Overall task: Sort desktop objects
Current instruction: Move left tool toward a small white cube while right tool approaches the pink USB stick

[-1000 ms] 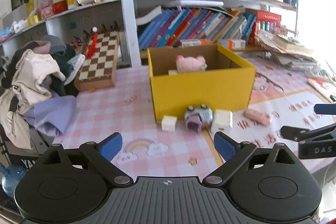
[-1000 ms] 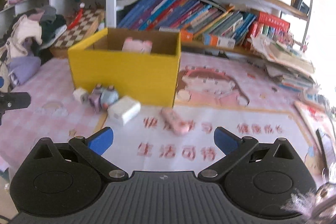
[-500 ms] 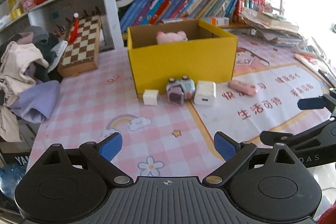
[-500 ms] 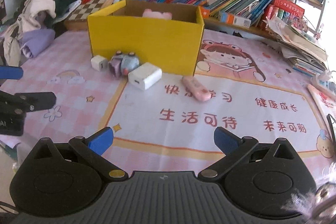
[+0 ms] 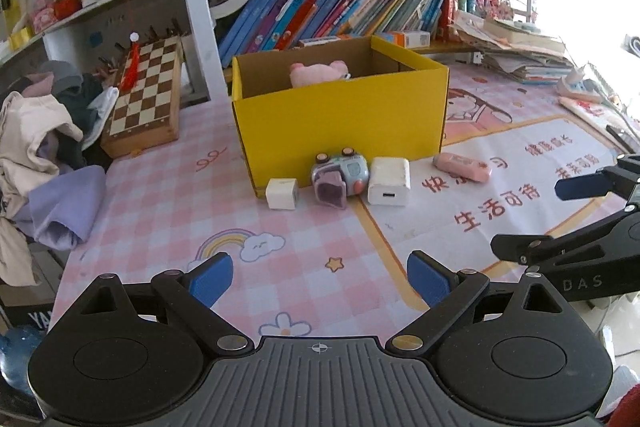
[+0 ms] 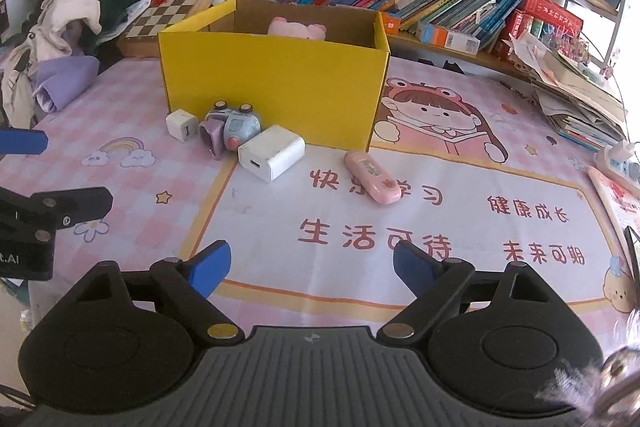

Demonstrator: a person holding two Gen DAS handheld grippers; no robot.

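Left gripper (image 5: 319, 279): blue-padded fingers spread wide, nothing between them, held above the near edge of the desk (image 5: 168, 211) over its pink checked mat. Right gripper (image 6: 311, 265): fingers likewise spread and empty, held over the near edge above the white panel with red characters; the two tools sit side by side, each showing at the margin of the other's view. Yellow box (image 5: 340, 119): open-topped, standing mid-desk toward the far edge, a pink plush toy (image 5: 318, 73) inside. Along the box's near wall, left to right: small white cube charger (image 5: 282, 193), just beside the left corner; toy camera (image 5: 339, 175), grey-blue and purple, against the wall; large white charger (image 5: 389, 181), touching the camera; pink oblong case (image 5: 462, 167), lying apart near the right corner. Chessboard (image 5: 146, 95): leaning at the far left corner. Pile of clothes (image 5: 44, 147): at the left edge. Books (image 5: 332, 15): on the shelf behind the far edge.
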